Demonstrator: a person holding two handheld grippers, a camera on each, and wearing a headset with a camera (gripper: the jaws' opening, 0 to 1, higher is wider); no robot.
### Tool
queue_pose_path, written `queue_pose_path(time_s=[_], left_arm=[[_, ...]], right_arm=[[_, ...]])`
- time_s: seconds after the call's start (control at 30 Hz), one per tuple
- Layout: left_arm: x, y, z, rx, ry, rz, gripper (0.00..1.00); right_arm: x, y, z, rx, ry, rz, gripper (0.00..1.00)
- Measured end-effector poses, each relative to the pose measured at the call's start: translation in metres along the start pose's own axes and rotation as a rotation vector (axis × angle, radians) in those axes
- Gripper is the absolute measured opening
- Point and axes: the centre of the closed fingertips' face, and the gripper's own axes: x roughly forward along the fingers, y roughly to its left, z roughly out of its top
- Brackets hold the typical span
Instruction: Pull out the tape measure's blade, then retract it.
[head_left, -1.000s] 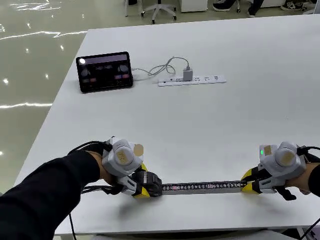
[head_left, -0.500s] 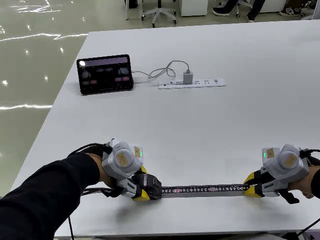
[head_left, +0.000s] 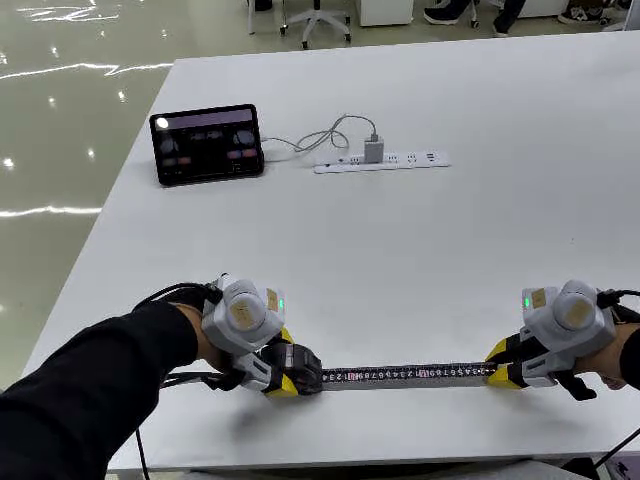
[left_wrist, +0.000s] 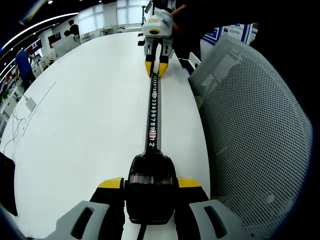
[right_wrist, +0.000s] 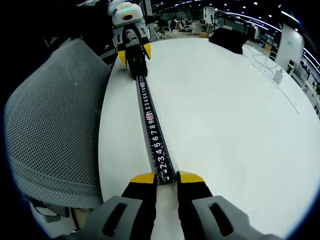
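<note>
The left hand-held gripper (left_wrist: 150, 183) rises at the near edge, its yellow-tipped jaws clamped on either side of the black tape measure (left_wrist: 150, 195), which sits on the white bench (left_wrist: 90, 115). The blade (left_wrist: 153, 110) runs straight from the case toward the far end, lying flat on the bench close to its right edge, numbers facing up. At the far end the right hand-held gripper (left_wrist: 156, 69) pinches the blade's tip between its yellow jaw tips. A grey mesh chair back (left_wrist: 255, 130) stands just off the bench on the right. A cable (left_wrist: 42, 97) and a power strip (left_wrist: 30, 103) lie far left
</note>
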Motion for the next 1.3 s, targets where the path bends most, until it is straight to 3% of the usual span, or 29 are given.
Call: queue_pose_path(time_s=[0.1, 0.4, 0.67, 0.77, 0.9, 1.0, 1.13, 1.2, 1.3], left_arm=[[0.000, 0.001, 0.001, 0.002, -0.001, 0.006, 0.34], [0.001, 0.000, 0.001, 0.007, 0.005, 0.012, 0.35], [0.001, 0.001, 0.001, 0.005, 0.006, 0.013, 0.35], [0.001, 0.002, 0.001, 0.005, 0.006, 0.015, 0.35], [0.002, 0.002, 0.001, 0.023, -0.001, 0.031, 0.34], [0.001, 0.003, 0.001, 0.031, -0.007, 0.035, 0.34], [-0.001, 0.003, 0.001, 0.016, -0.034, 0.035, 0.35], [-0.003, 0.001, 0.003, -0.027, -0.055, 0.025, 0.35], [-0.006, 0.000, 0.000, -0.024, -0.044, 0.015, 0.35]], right_arm=[[0.000, 0.001, 0.000, 0.019, 0.002, 0.010, 0.11], [0.000, 0.002, 0.000, -0.020, -0.001, 0.021, 0.12], [0.000, 0.005, 0.000, -0.070, 0.044, 0.034, 0.13], [0.000, 0.003, 0.000, -0.078, 0.039, 0.014, 0.24], [-0.003, 0.005, -0.002, -0.068, 0.031, 0.013, 0.22], [-0.005, 0.004, -0.003, -0.053, 0.032, -0.003, 0.37], [-0.011, 0.007, -0.007, -0.016, 0.043, 0.003, 0.37], [-0.012, 0.008, -0.009, -0.003, 0.041, 0.004, 0.44], [-0.014, 0.009, -0.011, 0.007, 0.054, 0.004, 0.48]])
